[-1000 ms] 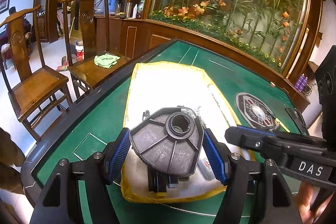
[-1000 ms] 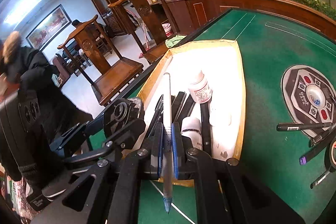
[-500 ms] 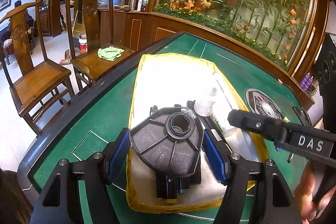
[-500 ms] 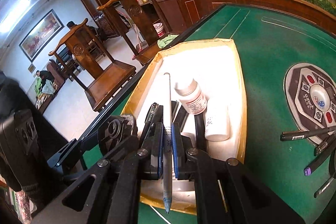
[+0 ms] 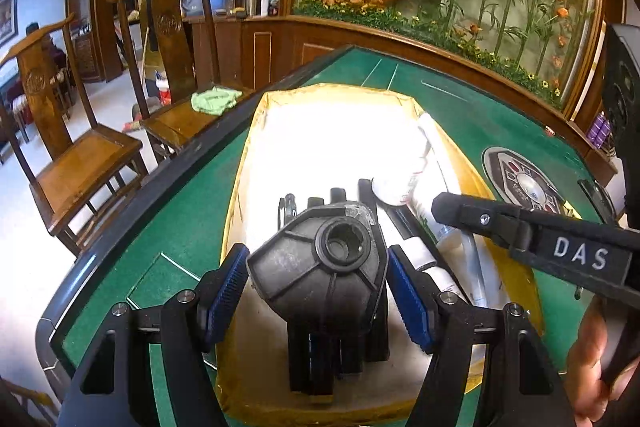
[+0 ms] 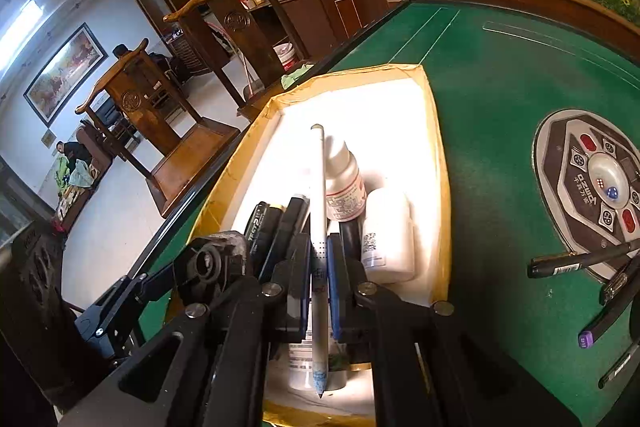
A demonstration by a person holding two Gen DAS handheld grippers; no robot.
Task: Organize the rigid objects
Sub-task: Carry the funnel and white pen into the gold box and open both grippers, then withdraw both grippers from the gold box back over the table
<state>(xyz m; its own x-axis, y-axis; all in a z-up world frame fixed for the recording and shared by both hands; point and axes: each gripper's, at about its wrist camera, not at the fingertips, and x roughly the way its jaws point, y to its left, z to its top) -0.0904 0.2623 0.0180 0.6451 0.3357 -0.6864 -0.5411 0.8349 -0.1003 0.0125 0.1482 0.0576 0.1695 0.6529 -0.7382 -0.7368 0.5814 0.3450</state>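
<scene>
My left gripper (image 5: 318, 287) is shut on a dark grey ribbed plastic part (image 5: 320, 263) and holds it over the near end of a white tray with yellow taped rim (image 5: 248, 163). My right gripper (image 6: 319, 283) is shut on a thin white pen (image 6: 319, 211) that points along the tray (image 6: 436, 131). Below lie black markers (image 6: 276, 223), a labelled white bottle (image 6: 344, 179) and a white container (image 6: 388, 231). The right gripper shows in the left wrist view (image 5: 440, 205), and the grey part in the right wrist view (image 6: 212, 259).
The tray sits on a green felt game table (image 6: 500, 75) with a round dice panel (image 6: 596, 187). Loose pens (image 6: 576, 263) lie at the right by the panel. Wooden chairs (image 5: 80, 147) stand beyond the table's left edge, one with a green cloth (image 5: 214, 99).
Both grippers have moved forward over the tray, each still holding its object. The bottles and markers in the tray now sit closer beneath them.
</scene>
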